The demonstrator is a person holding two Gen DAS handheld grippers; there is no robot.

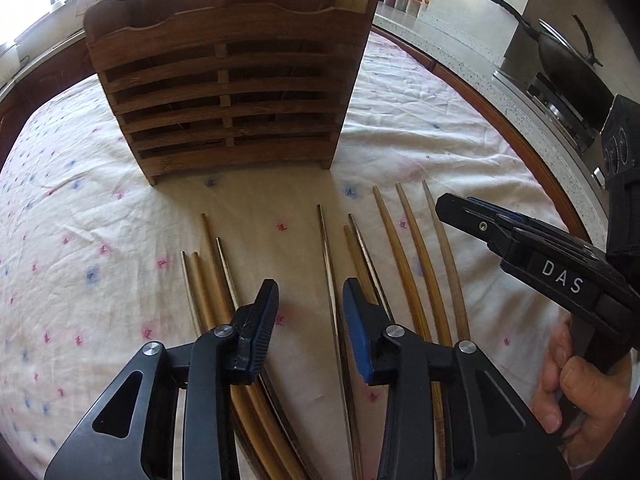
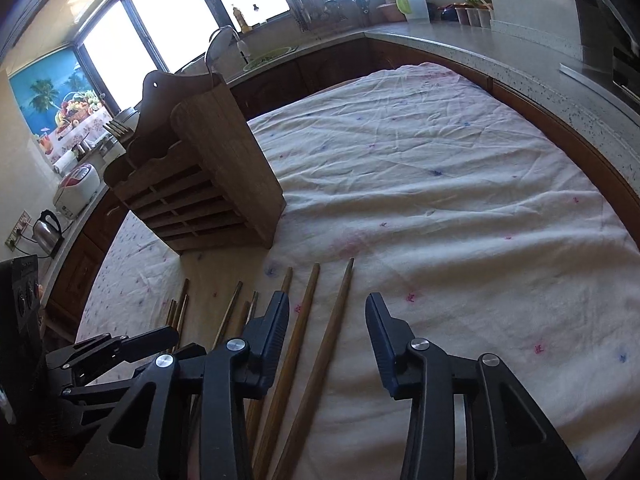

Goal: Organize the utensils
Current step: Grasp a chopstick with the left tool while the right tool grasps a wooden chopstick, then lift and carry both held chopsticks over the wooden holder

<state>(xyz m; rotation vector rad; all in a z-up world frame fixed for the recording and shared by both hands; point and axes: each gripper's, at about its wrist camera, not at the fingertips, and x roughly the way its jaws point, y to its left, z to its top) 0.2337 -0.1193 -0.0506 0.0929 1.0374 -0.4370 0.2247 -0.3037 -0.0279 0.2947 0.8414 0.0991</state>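
A: Starting at the left, what is hard to make out?

B: The wooden utensil holder [image 1: 224,92] stands upright on the cloth, and its slatted front hides whatever sits inside. From the right wrist view a few utensil tips poke above its far rim, too small to name. The chopsticks [image 1: 332,280] lie in loose groups on the cloth in front of the holder, and their near ends run under the grippers and off the bottom edge.

A: And the left gripper [image 1: 310,288]?

B: Its jaws stand partly apart, pointing down over the middle of the chopsticks. One dark, thin stick runs through the gap between them, but neither pad presses on it. Nothing is held.

A: The right gripper [image 2: 328,304]?

B: Also partly apart, holding nothing. Two brown chopsticks [image 2: 316,344] lie in the gap between its fingers, nearer the left finger, untouched as far as the view tells. In the left wrist view its fingers reach in from the right, with the person's hand [image 1: 580,384] on the handle, cut off by the frame.

A: The surface and the room?

B: A wrinkled white tablecloth [image 2: 440,184] with small pink and blue marks covers the table. A speckled kitchen counter [image 2: 500,52] curves around it, with a wok [image 1: 568,52] on a stove at the right and bright windows behind.
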